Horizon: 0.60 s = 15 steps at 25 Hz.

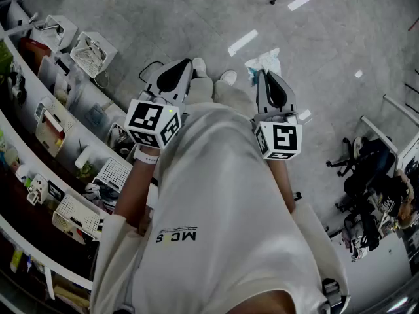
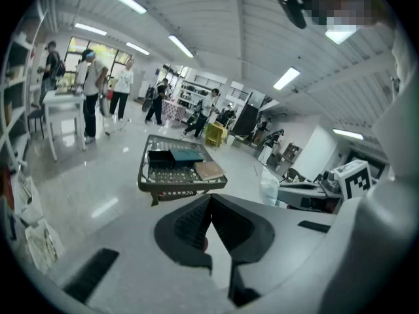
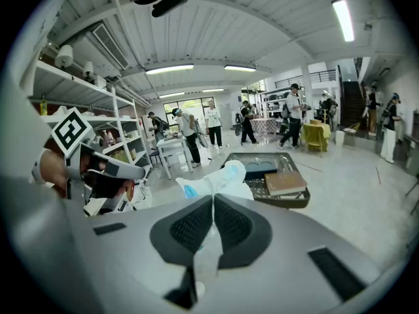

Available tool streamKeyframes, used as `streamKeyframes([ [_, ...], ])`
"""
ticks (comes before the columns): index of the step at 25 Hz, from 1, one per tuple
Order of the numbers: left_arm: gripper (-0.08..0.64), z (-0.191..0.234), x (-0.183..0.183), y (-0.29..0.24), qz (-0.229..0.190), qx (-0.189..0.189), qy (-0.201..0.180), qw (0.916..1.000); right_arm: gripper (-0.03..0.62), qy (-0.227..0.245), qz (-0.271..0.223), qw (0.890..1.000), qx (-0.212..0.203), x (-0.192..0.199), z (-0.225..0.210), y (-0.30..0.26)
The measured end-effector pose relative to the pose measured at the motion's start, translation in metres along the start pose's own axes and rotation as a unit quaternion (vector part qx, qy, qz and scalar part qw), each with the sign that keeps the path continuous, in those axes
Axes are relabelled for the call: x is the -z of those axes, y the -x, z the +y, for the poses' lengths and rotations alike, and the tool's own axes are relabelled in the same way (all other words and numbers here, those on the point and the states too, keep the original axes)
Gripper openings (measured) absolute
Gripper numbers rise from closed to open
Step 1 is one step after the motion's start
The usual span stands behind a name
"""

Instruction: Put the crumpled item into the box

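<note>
- Currently the right tool (image 3: 213, 199) is clamped on the crumpled item (image 3: 219, 178), a white wad with a blue patch. The wad bulges out past the tips, so my grip is on its near end only.
- Left tool (image 2: 211, 199) has its jaws together with nothing in them. It's just parked alongside, not needed for a one-tool carry.
- I hold both tools low and pointed ahead over the floor (image 1: 327, 38).
- The dark mesh tray (image 3: 282, 199) ahead carries books. The box is probably there, but I can't confirm.
</note>
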<state>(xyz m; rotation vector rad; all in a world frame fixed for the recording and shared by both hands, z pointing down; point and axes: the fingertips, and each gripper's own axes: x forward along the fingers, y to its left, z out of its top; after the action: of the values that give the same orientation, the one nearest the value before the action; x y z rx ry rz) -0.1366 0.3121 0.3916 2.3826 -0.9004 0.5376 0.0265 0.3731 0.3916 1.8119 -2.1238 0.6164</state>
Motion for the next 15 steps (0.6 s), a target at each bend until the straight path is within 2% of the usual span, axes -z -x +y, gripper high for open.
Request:
streamKeyframes([
  [3,0.02,-0.028,-0.018,0.017,-0.024,-0.014,-0.061,0.9977,0.02,0.022,-0.018,1.0,-0.013,-0.023,0.021,0.006],
  [5,0.02,-0.041,-0.027,0.023,-0.035,-0.009,-0.081,0.9961,0.02,0.031,-0.029,0.999,-0.024,-0.036,0.028,0.002],
  [8,0.02,-0.046,-0.031,0.026,-0.039,0.002,-0.072,0.9966,0.02,0.043,-0.042,0.998,-0.037,-0.047,0.036,-0.006],
  [15,0.02,-0.029,-0.047,0.047,-0.067,-0.022,-0.073,0.9949,0.021,0.051,-0.054,0.996,-0.054,-0.062,0.05,-0.014],
])
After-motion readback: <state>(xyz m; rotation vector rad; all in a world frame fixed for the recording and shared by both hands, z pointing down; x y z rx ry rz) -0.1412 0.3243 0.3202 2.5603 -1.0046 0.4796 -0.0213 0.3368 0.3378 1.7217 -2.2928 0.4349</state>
